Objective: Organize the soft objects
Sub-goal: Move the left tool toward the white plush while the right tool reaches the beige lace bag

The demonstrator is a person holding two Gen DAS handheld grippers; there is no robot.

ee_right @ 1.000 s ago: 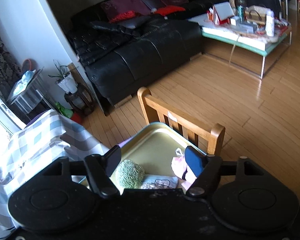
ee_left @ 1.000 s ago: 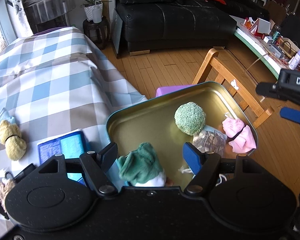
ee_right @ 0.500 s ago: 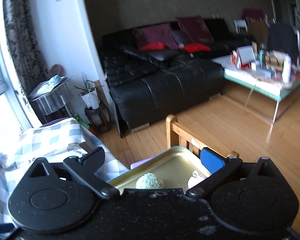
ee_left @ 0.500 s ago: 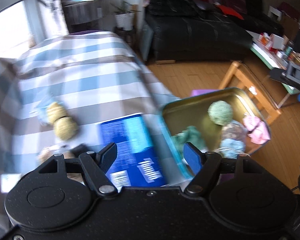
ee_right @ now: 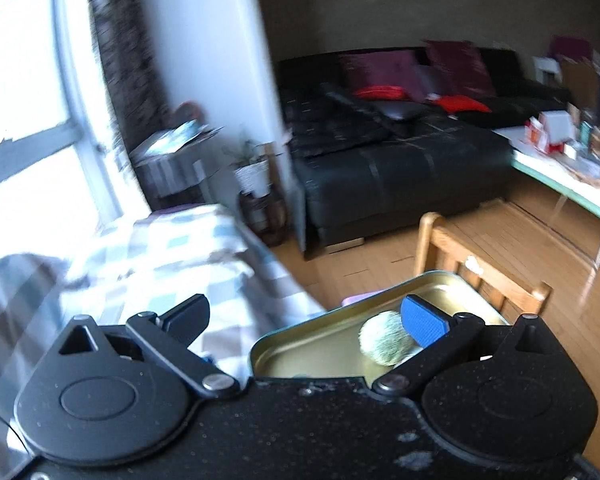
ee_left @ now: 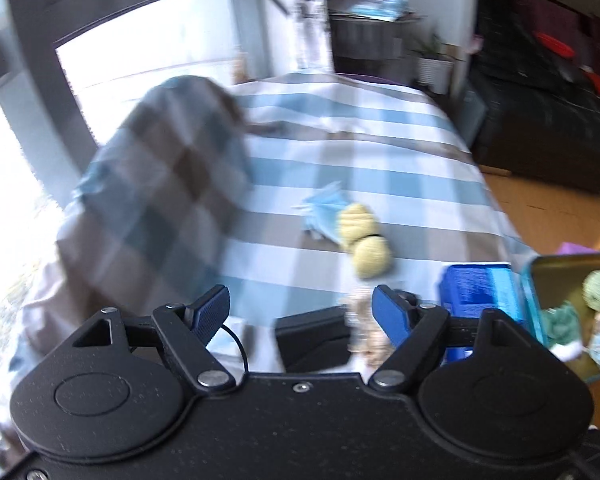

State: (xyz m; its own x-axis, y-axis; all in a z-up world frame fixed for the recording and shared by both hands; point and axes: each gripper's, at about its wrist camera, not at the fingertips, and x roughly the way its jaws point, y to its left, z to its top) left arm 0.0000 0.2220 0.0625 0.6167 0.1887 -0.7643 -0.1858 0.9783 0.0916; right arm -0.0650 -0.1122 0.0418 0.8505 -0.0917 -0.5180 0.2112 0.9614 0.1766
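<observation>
1. You are holding the left gripper (ee_left: 300,312) over the checked cloth (ee_left: 380,152), its jaws have just been opening and nothing is between them.
2. The right gripper (ee_right: 304,316) is spread wide and empty above the tin tray (ee_right: 300,344).
3. The yellow knitted toy (ee_left: 366,246) is lying ahead of the left gripper, well apart from the tray.
4. The picture is blurring; if you are descending this fast, you may be pinching the cloth or the blue box (ee_left: 476,288) instead.

Bright window (ee_right: 28,128) (glare-washed), black leather sofa (ee_right: 400,168) with red cushions, warm wooden plank floor (ee_right: 520,240), potted plant (ee_right: 252,172).
</observation>
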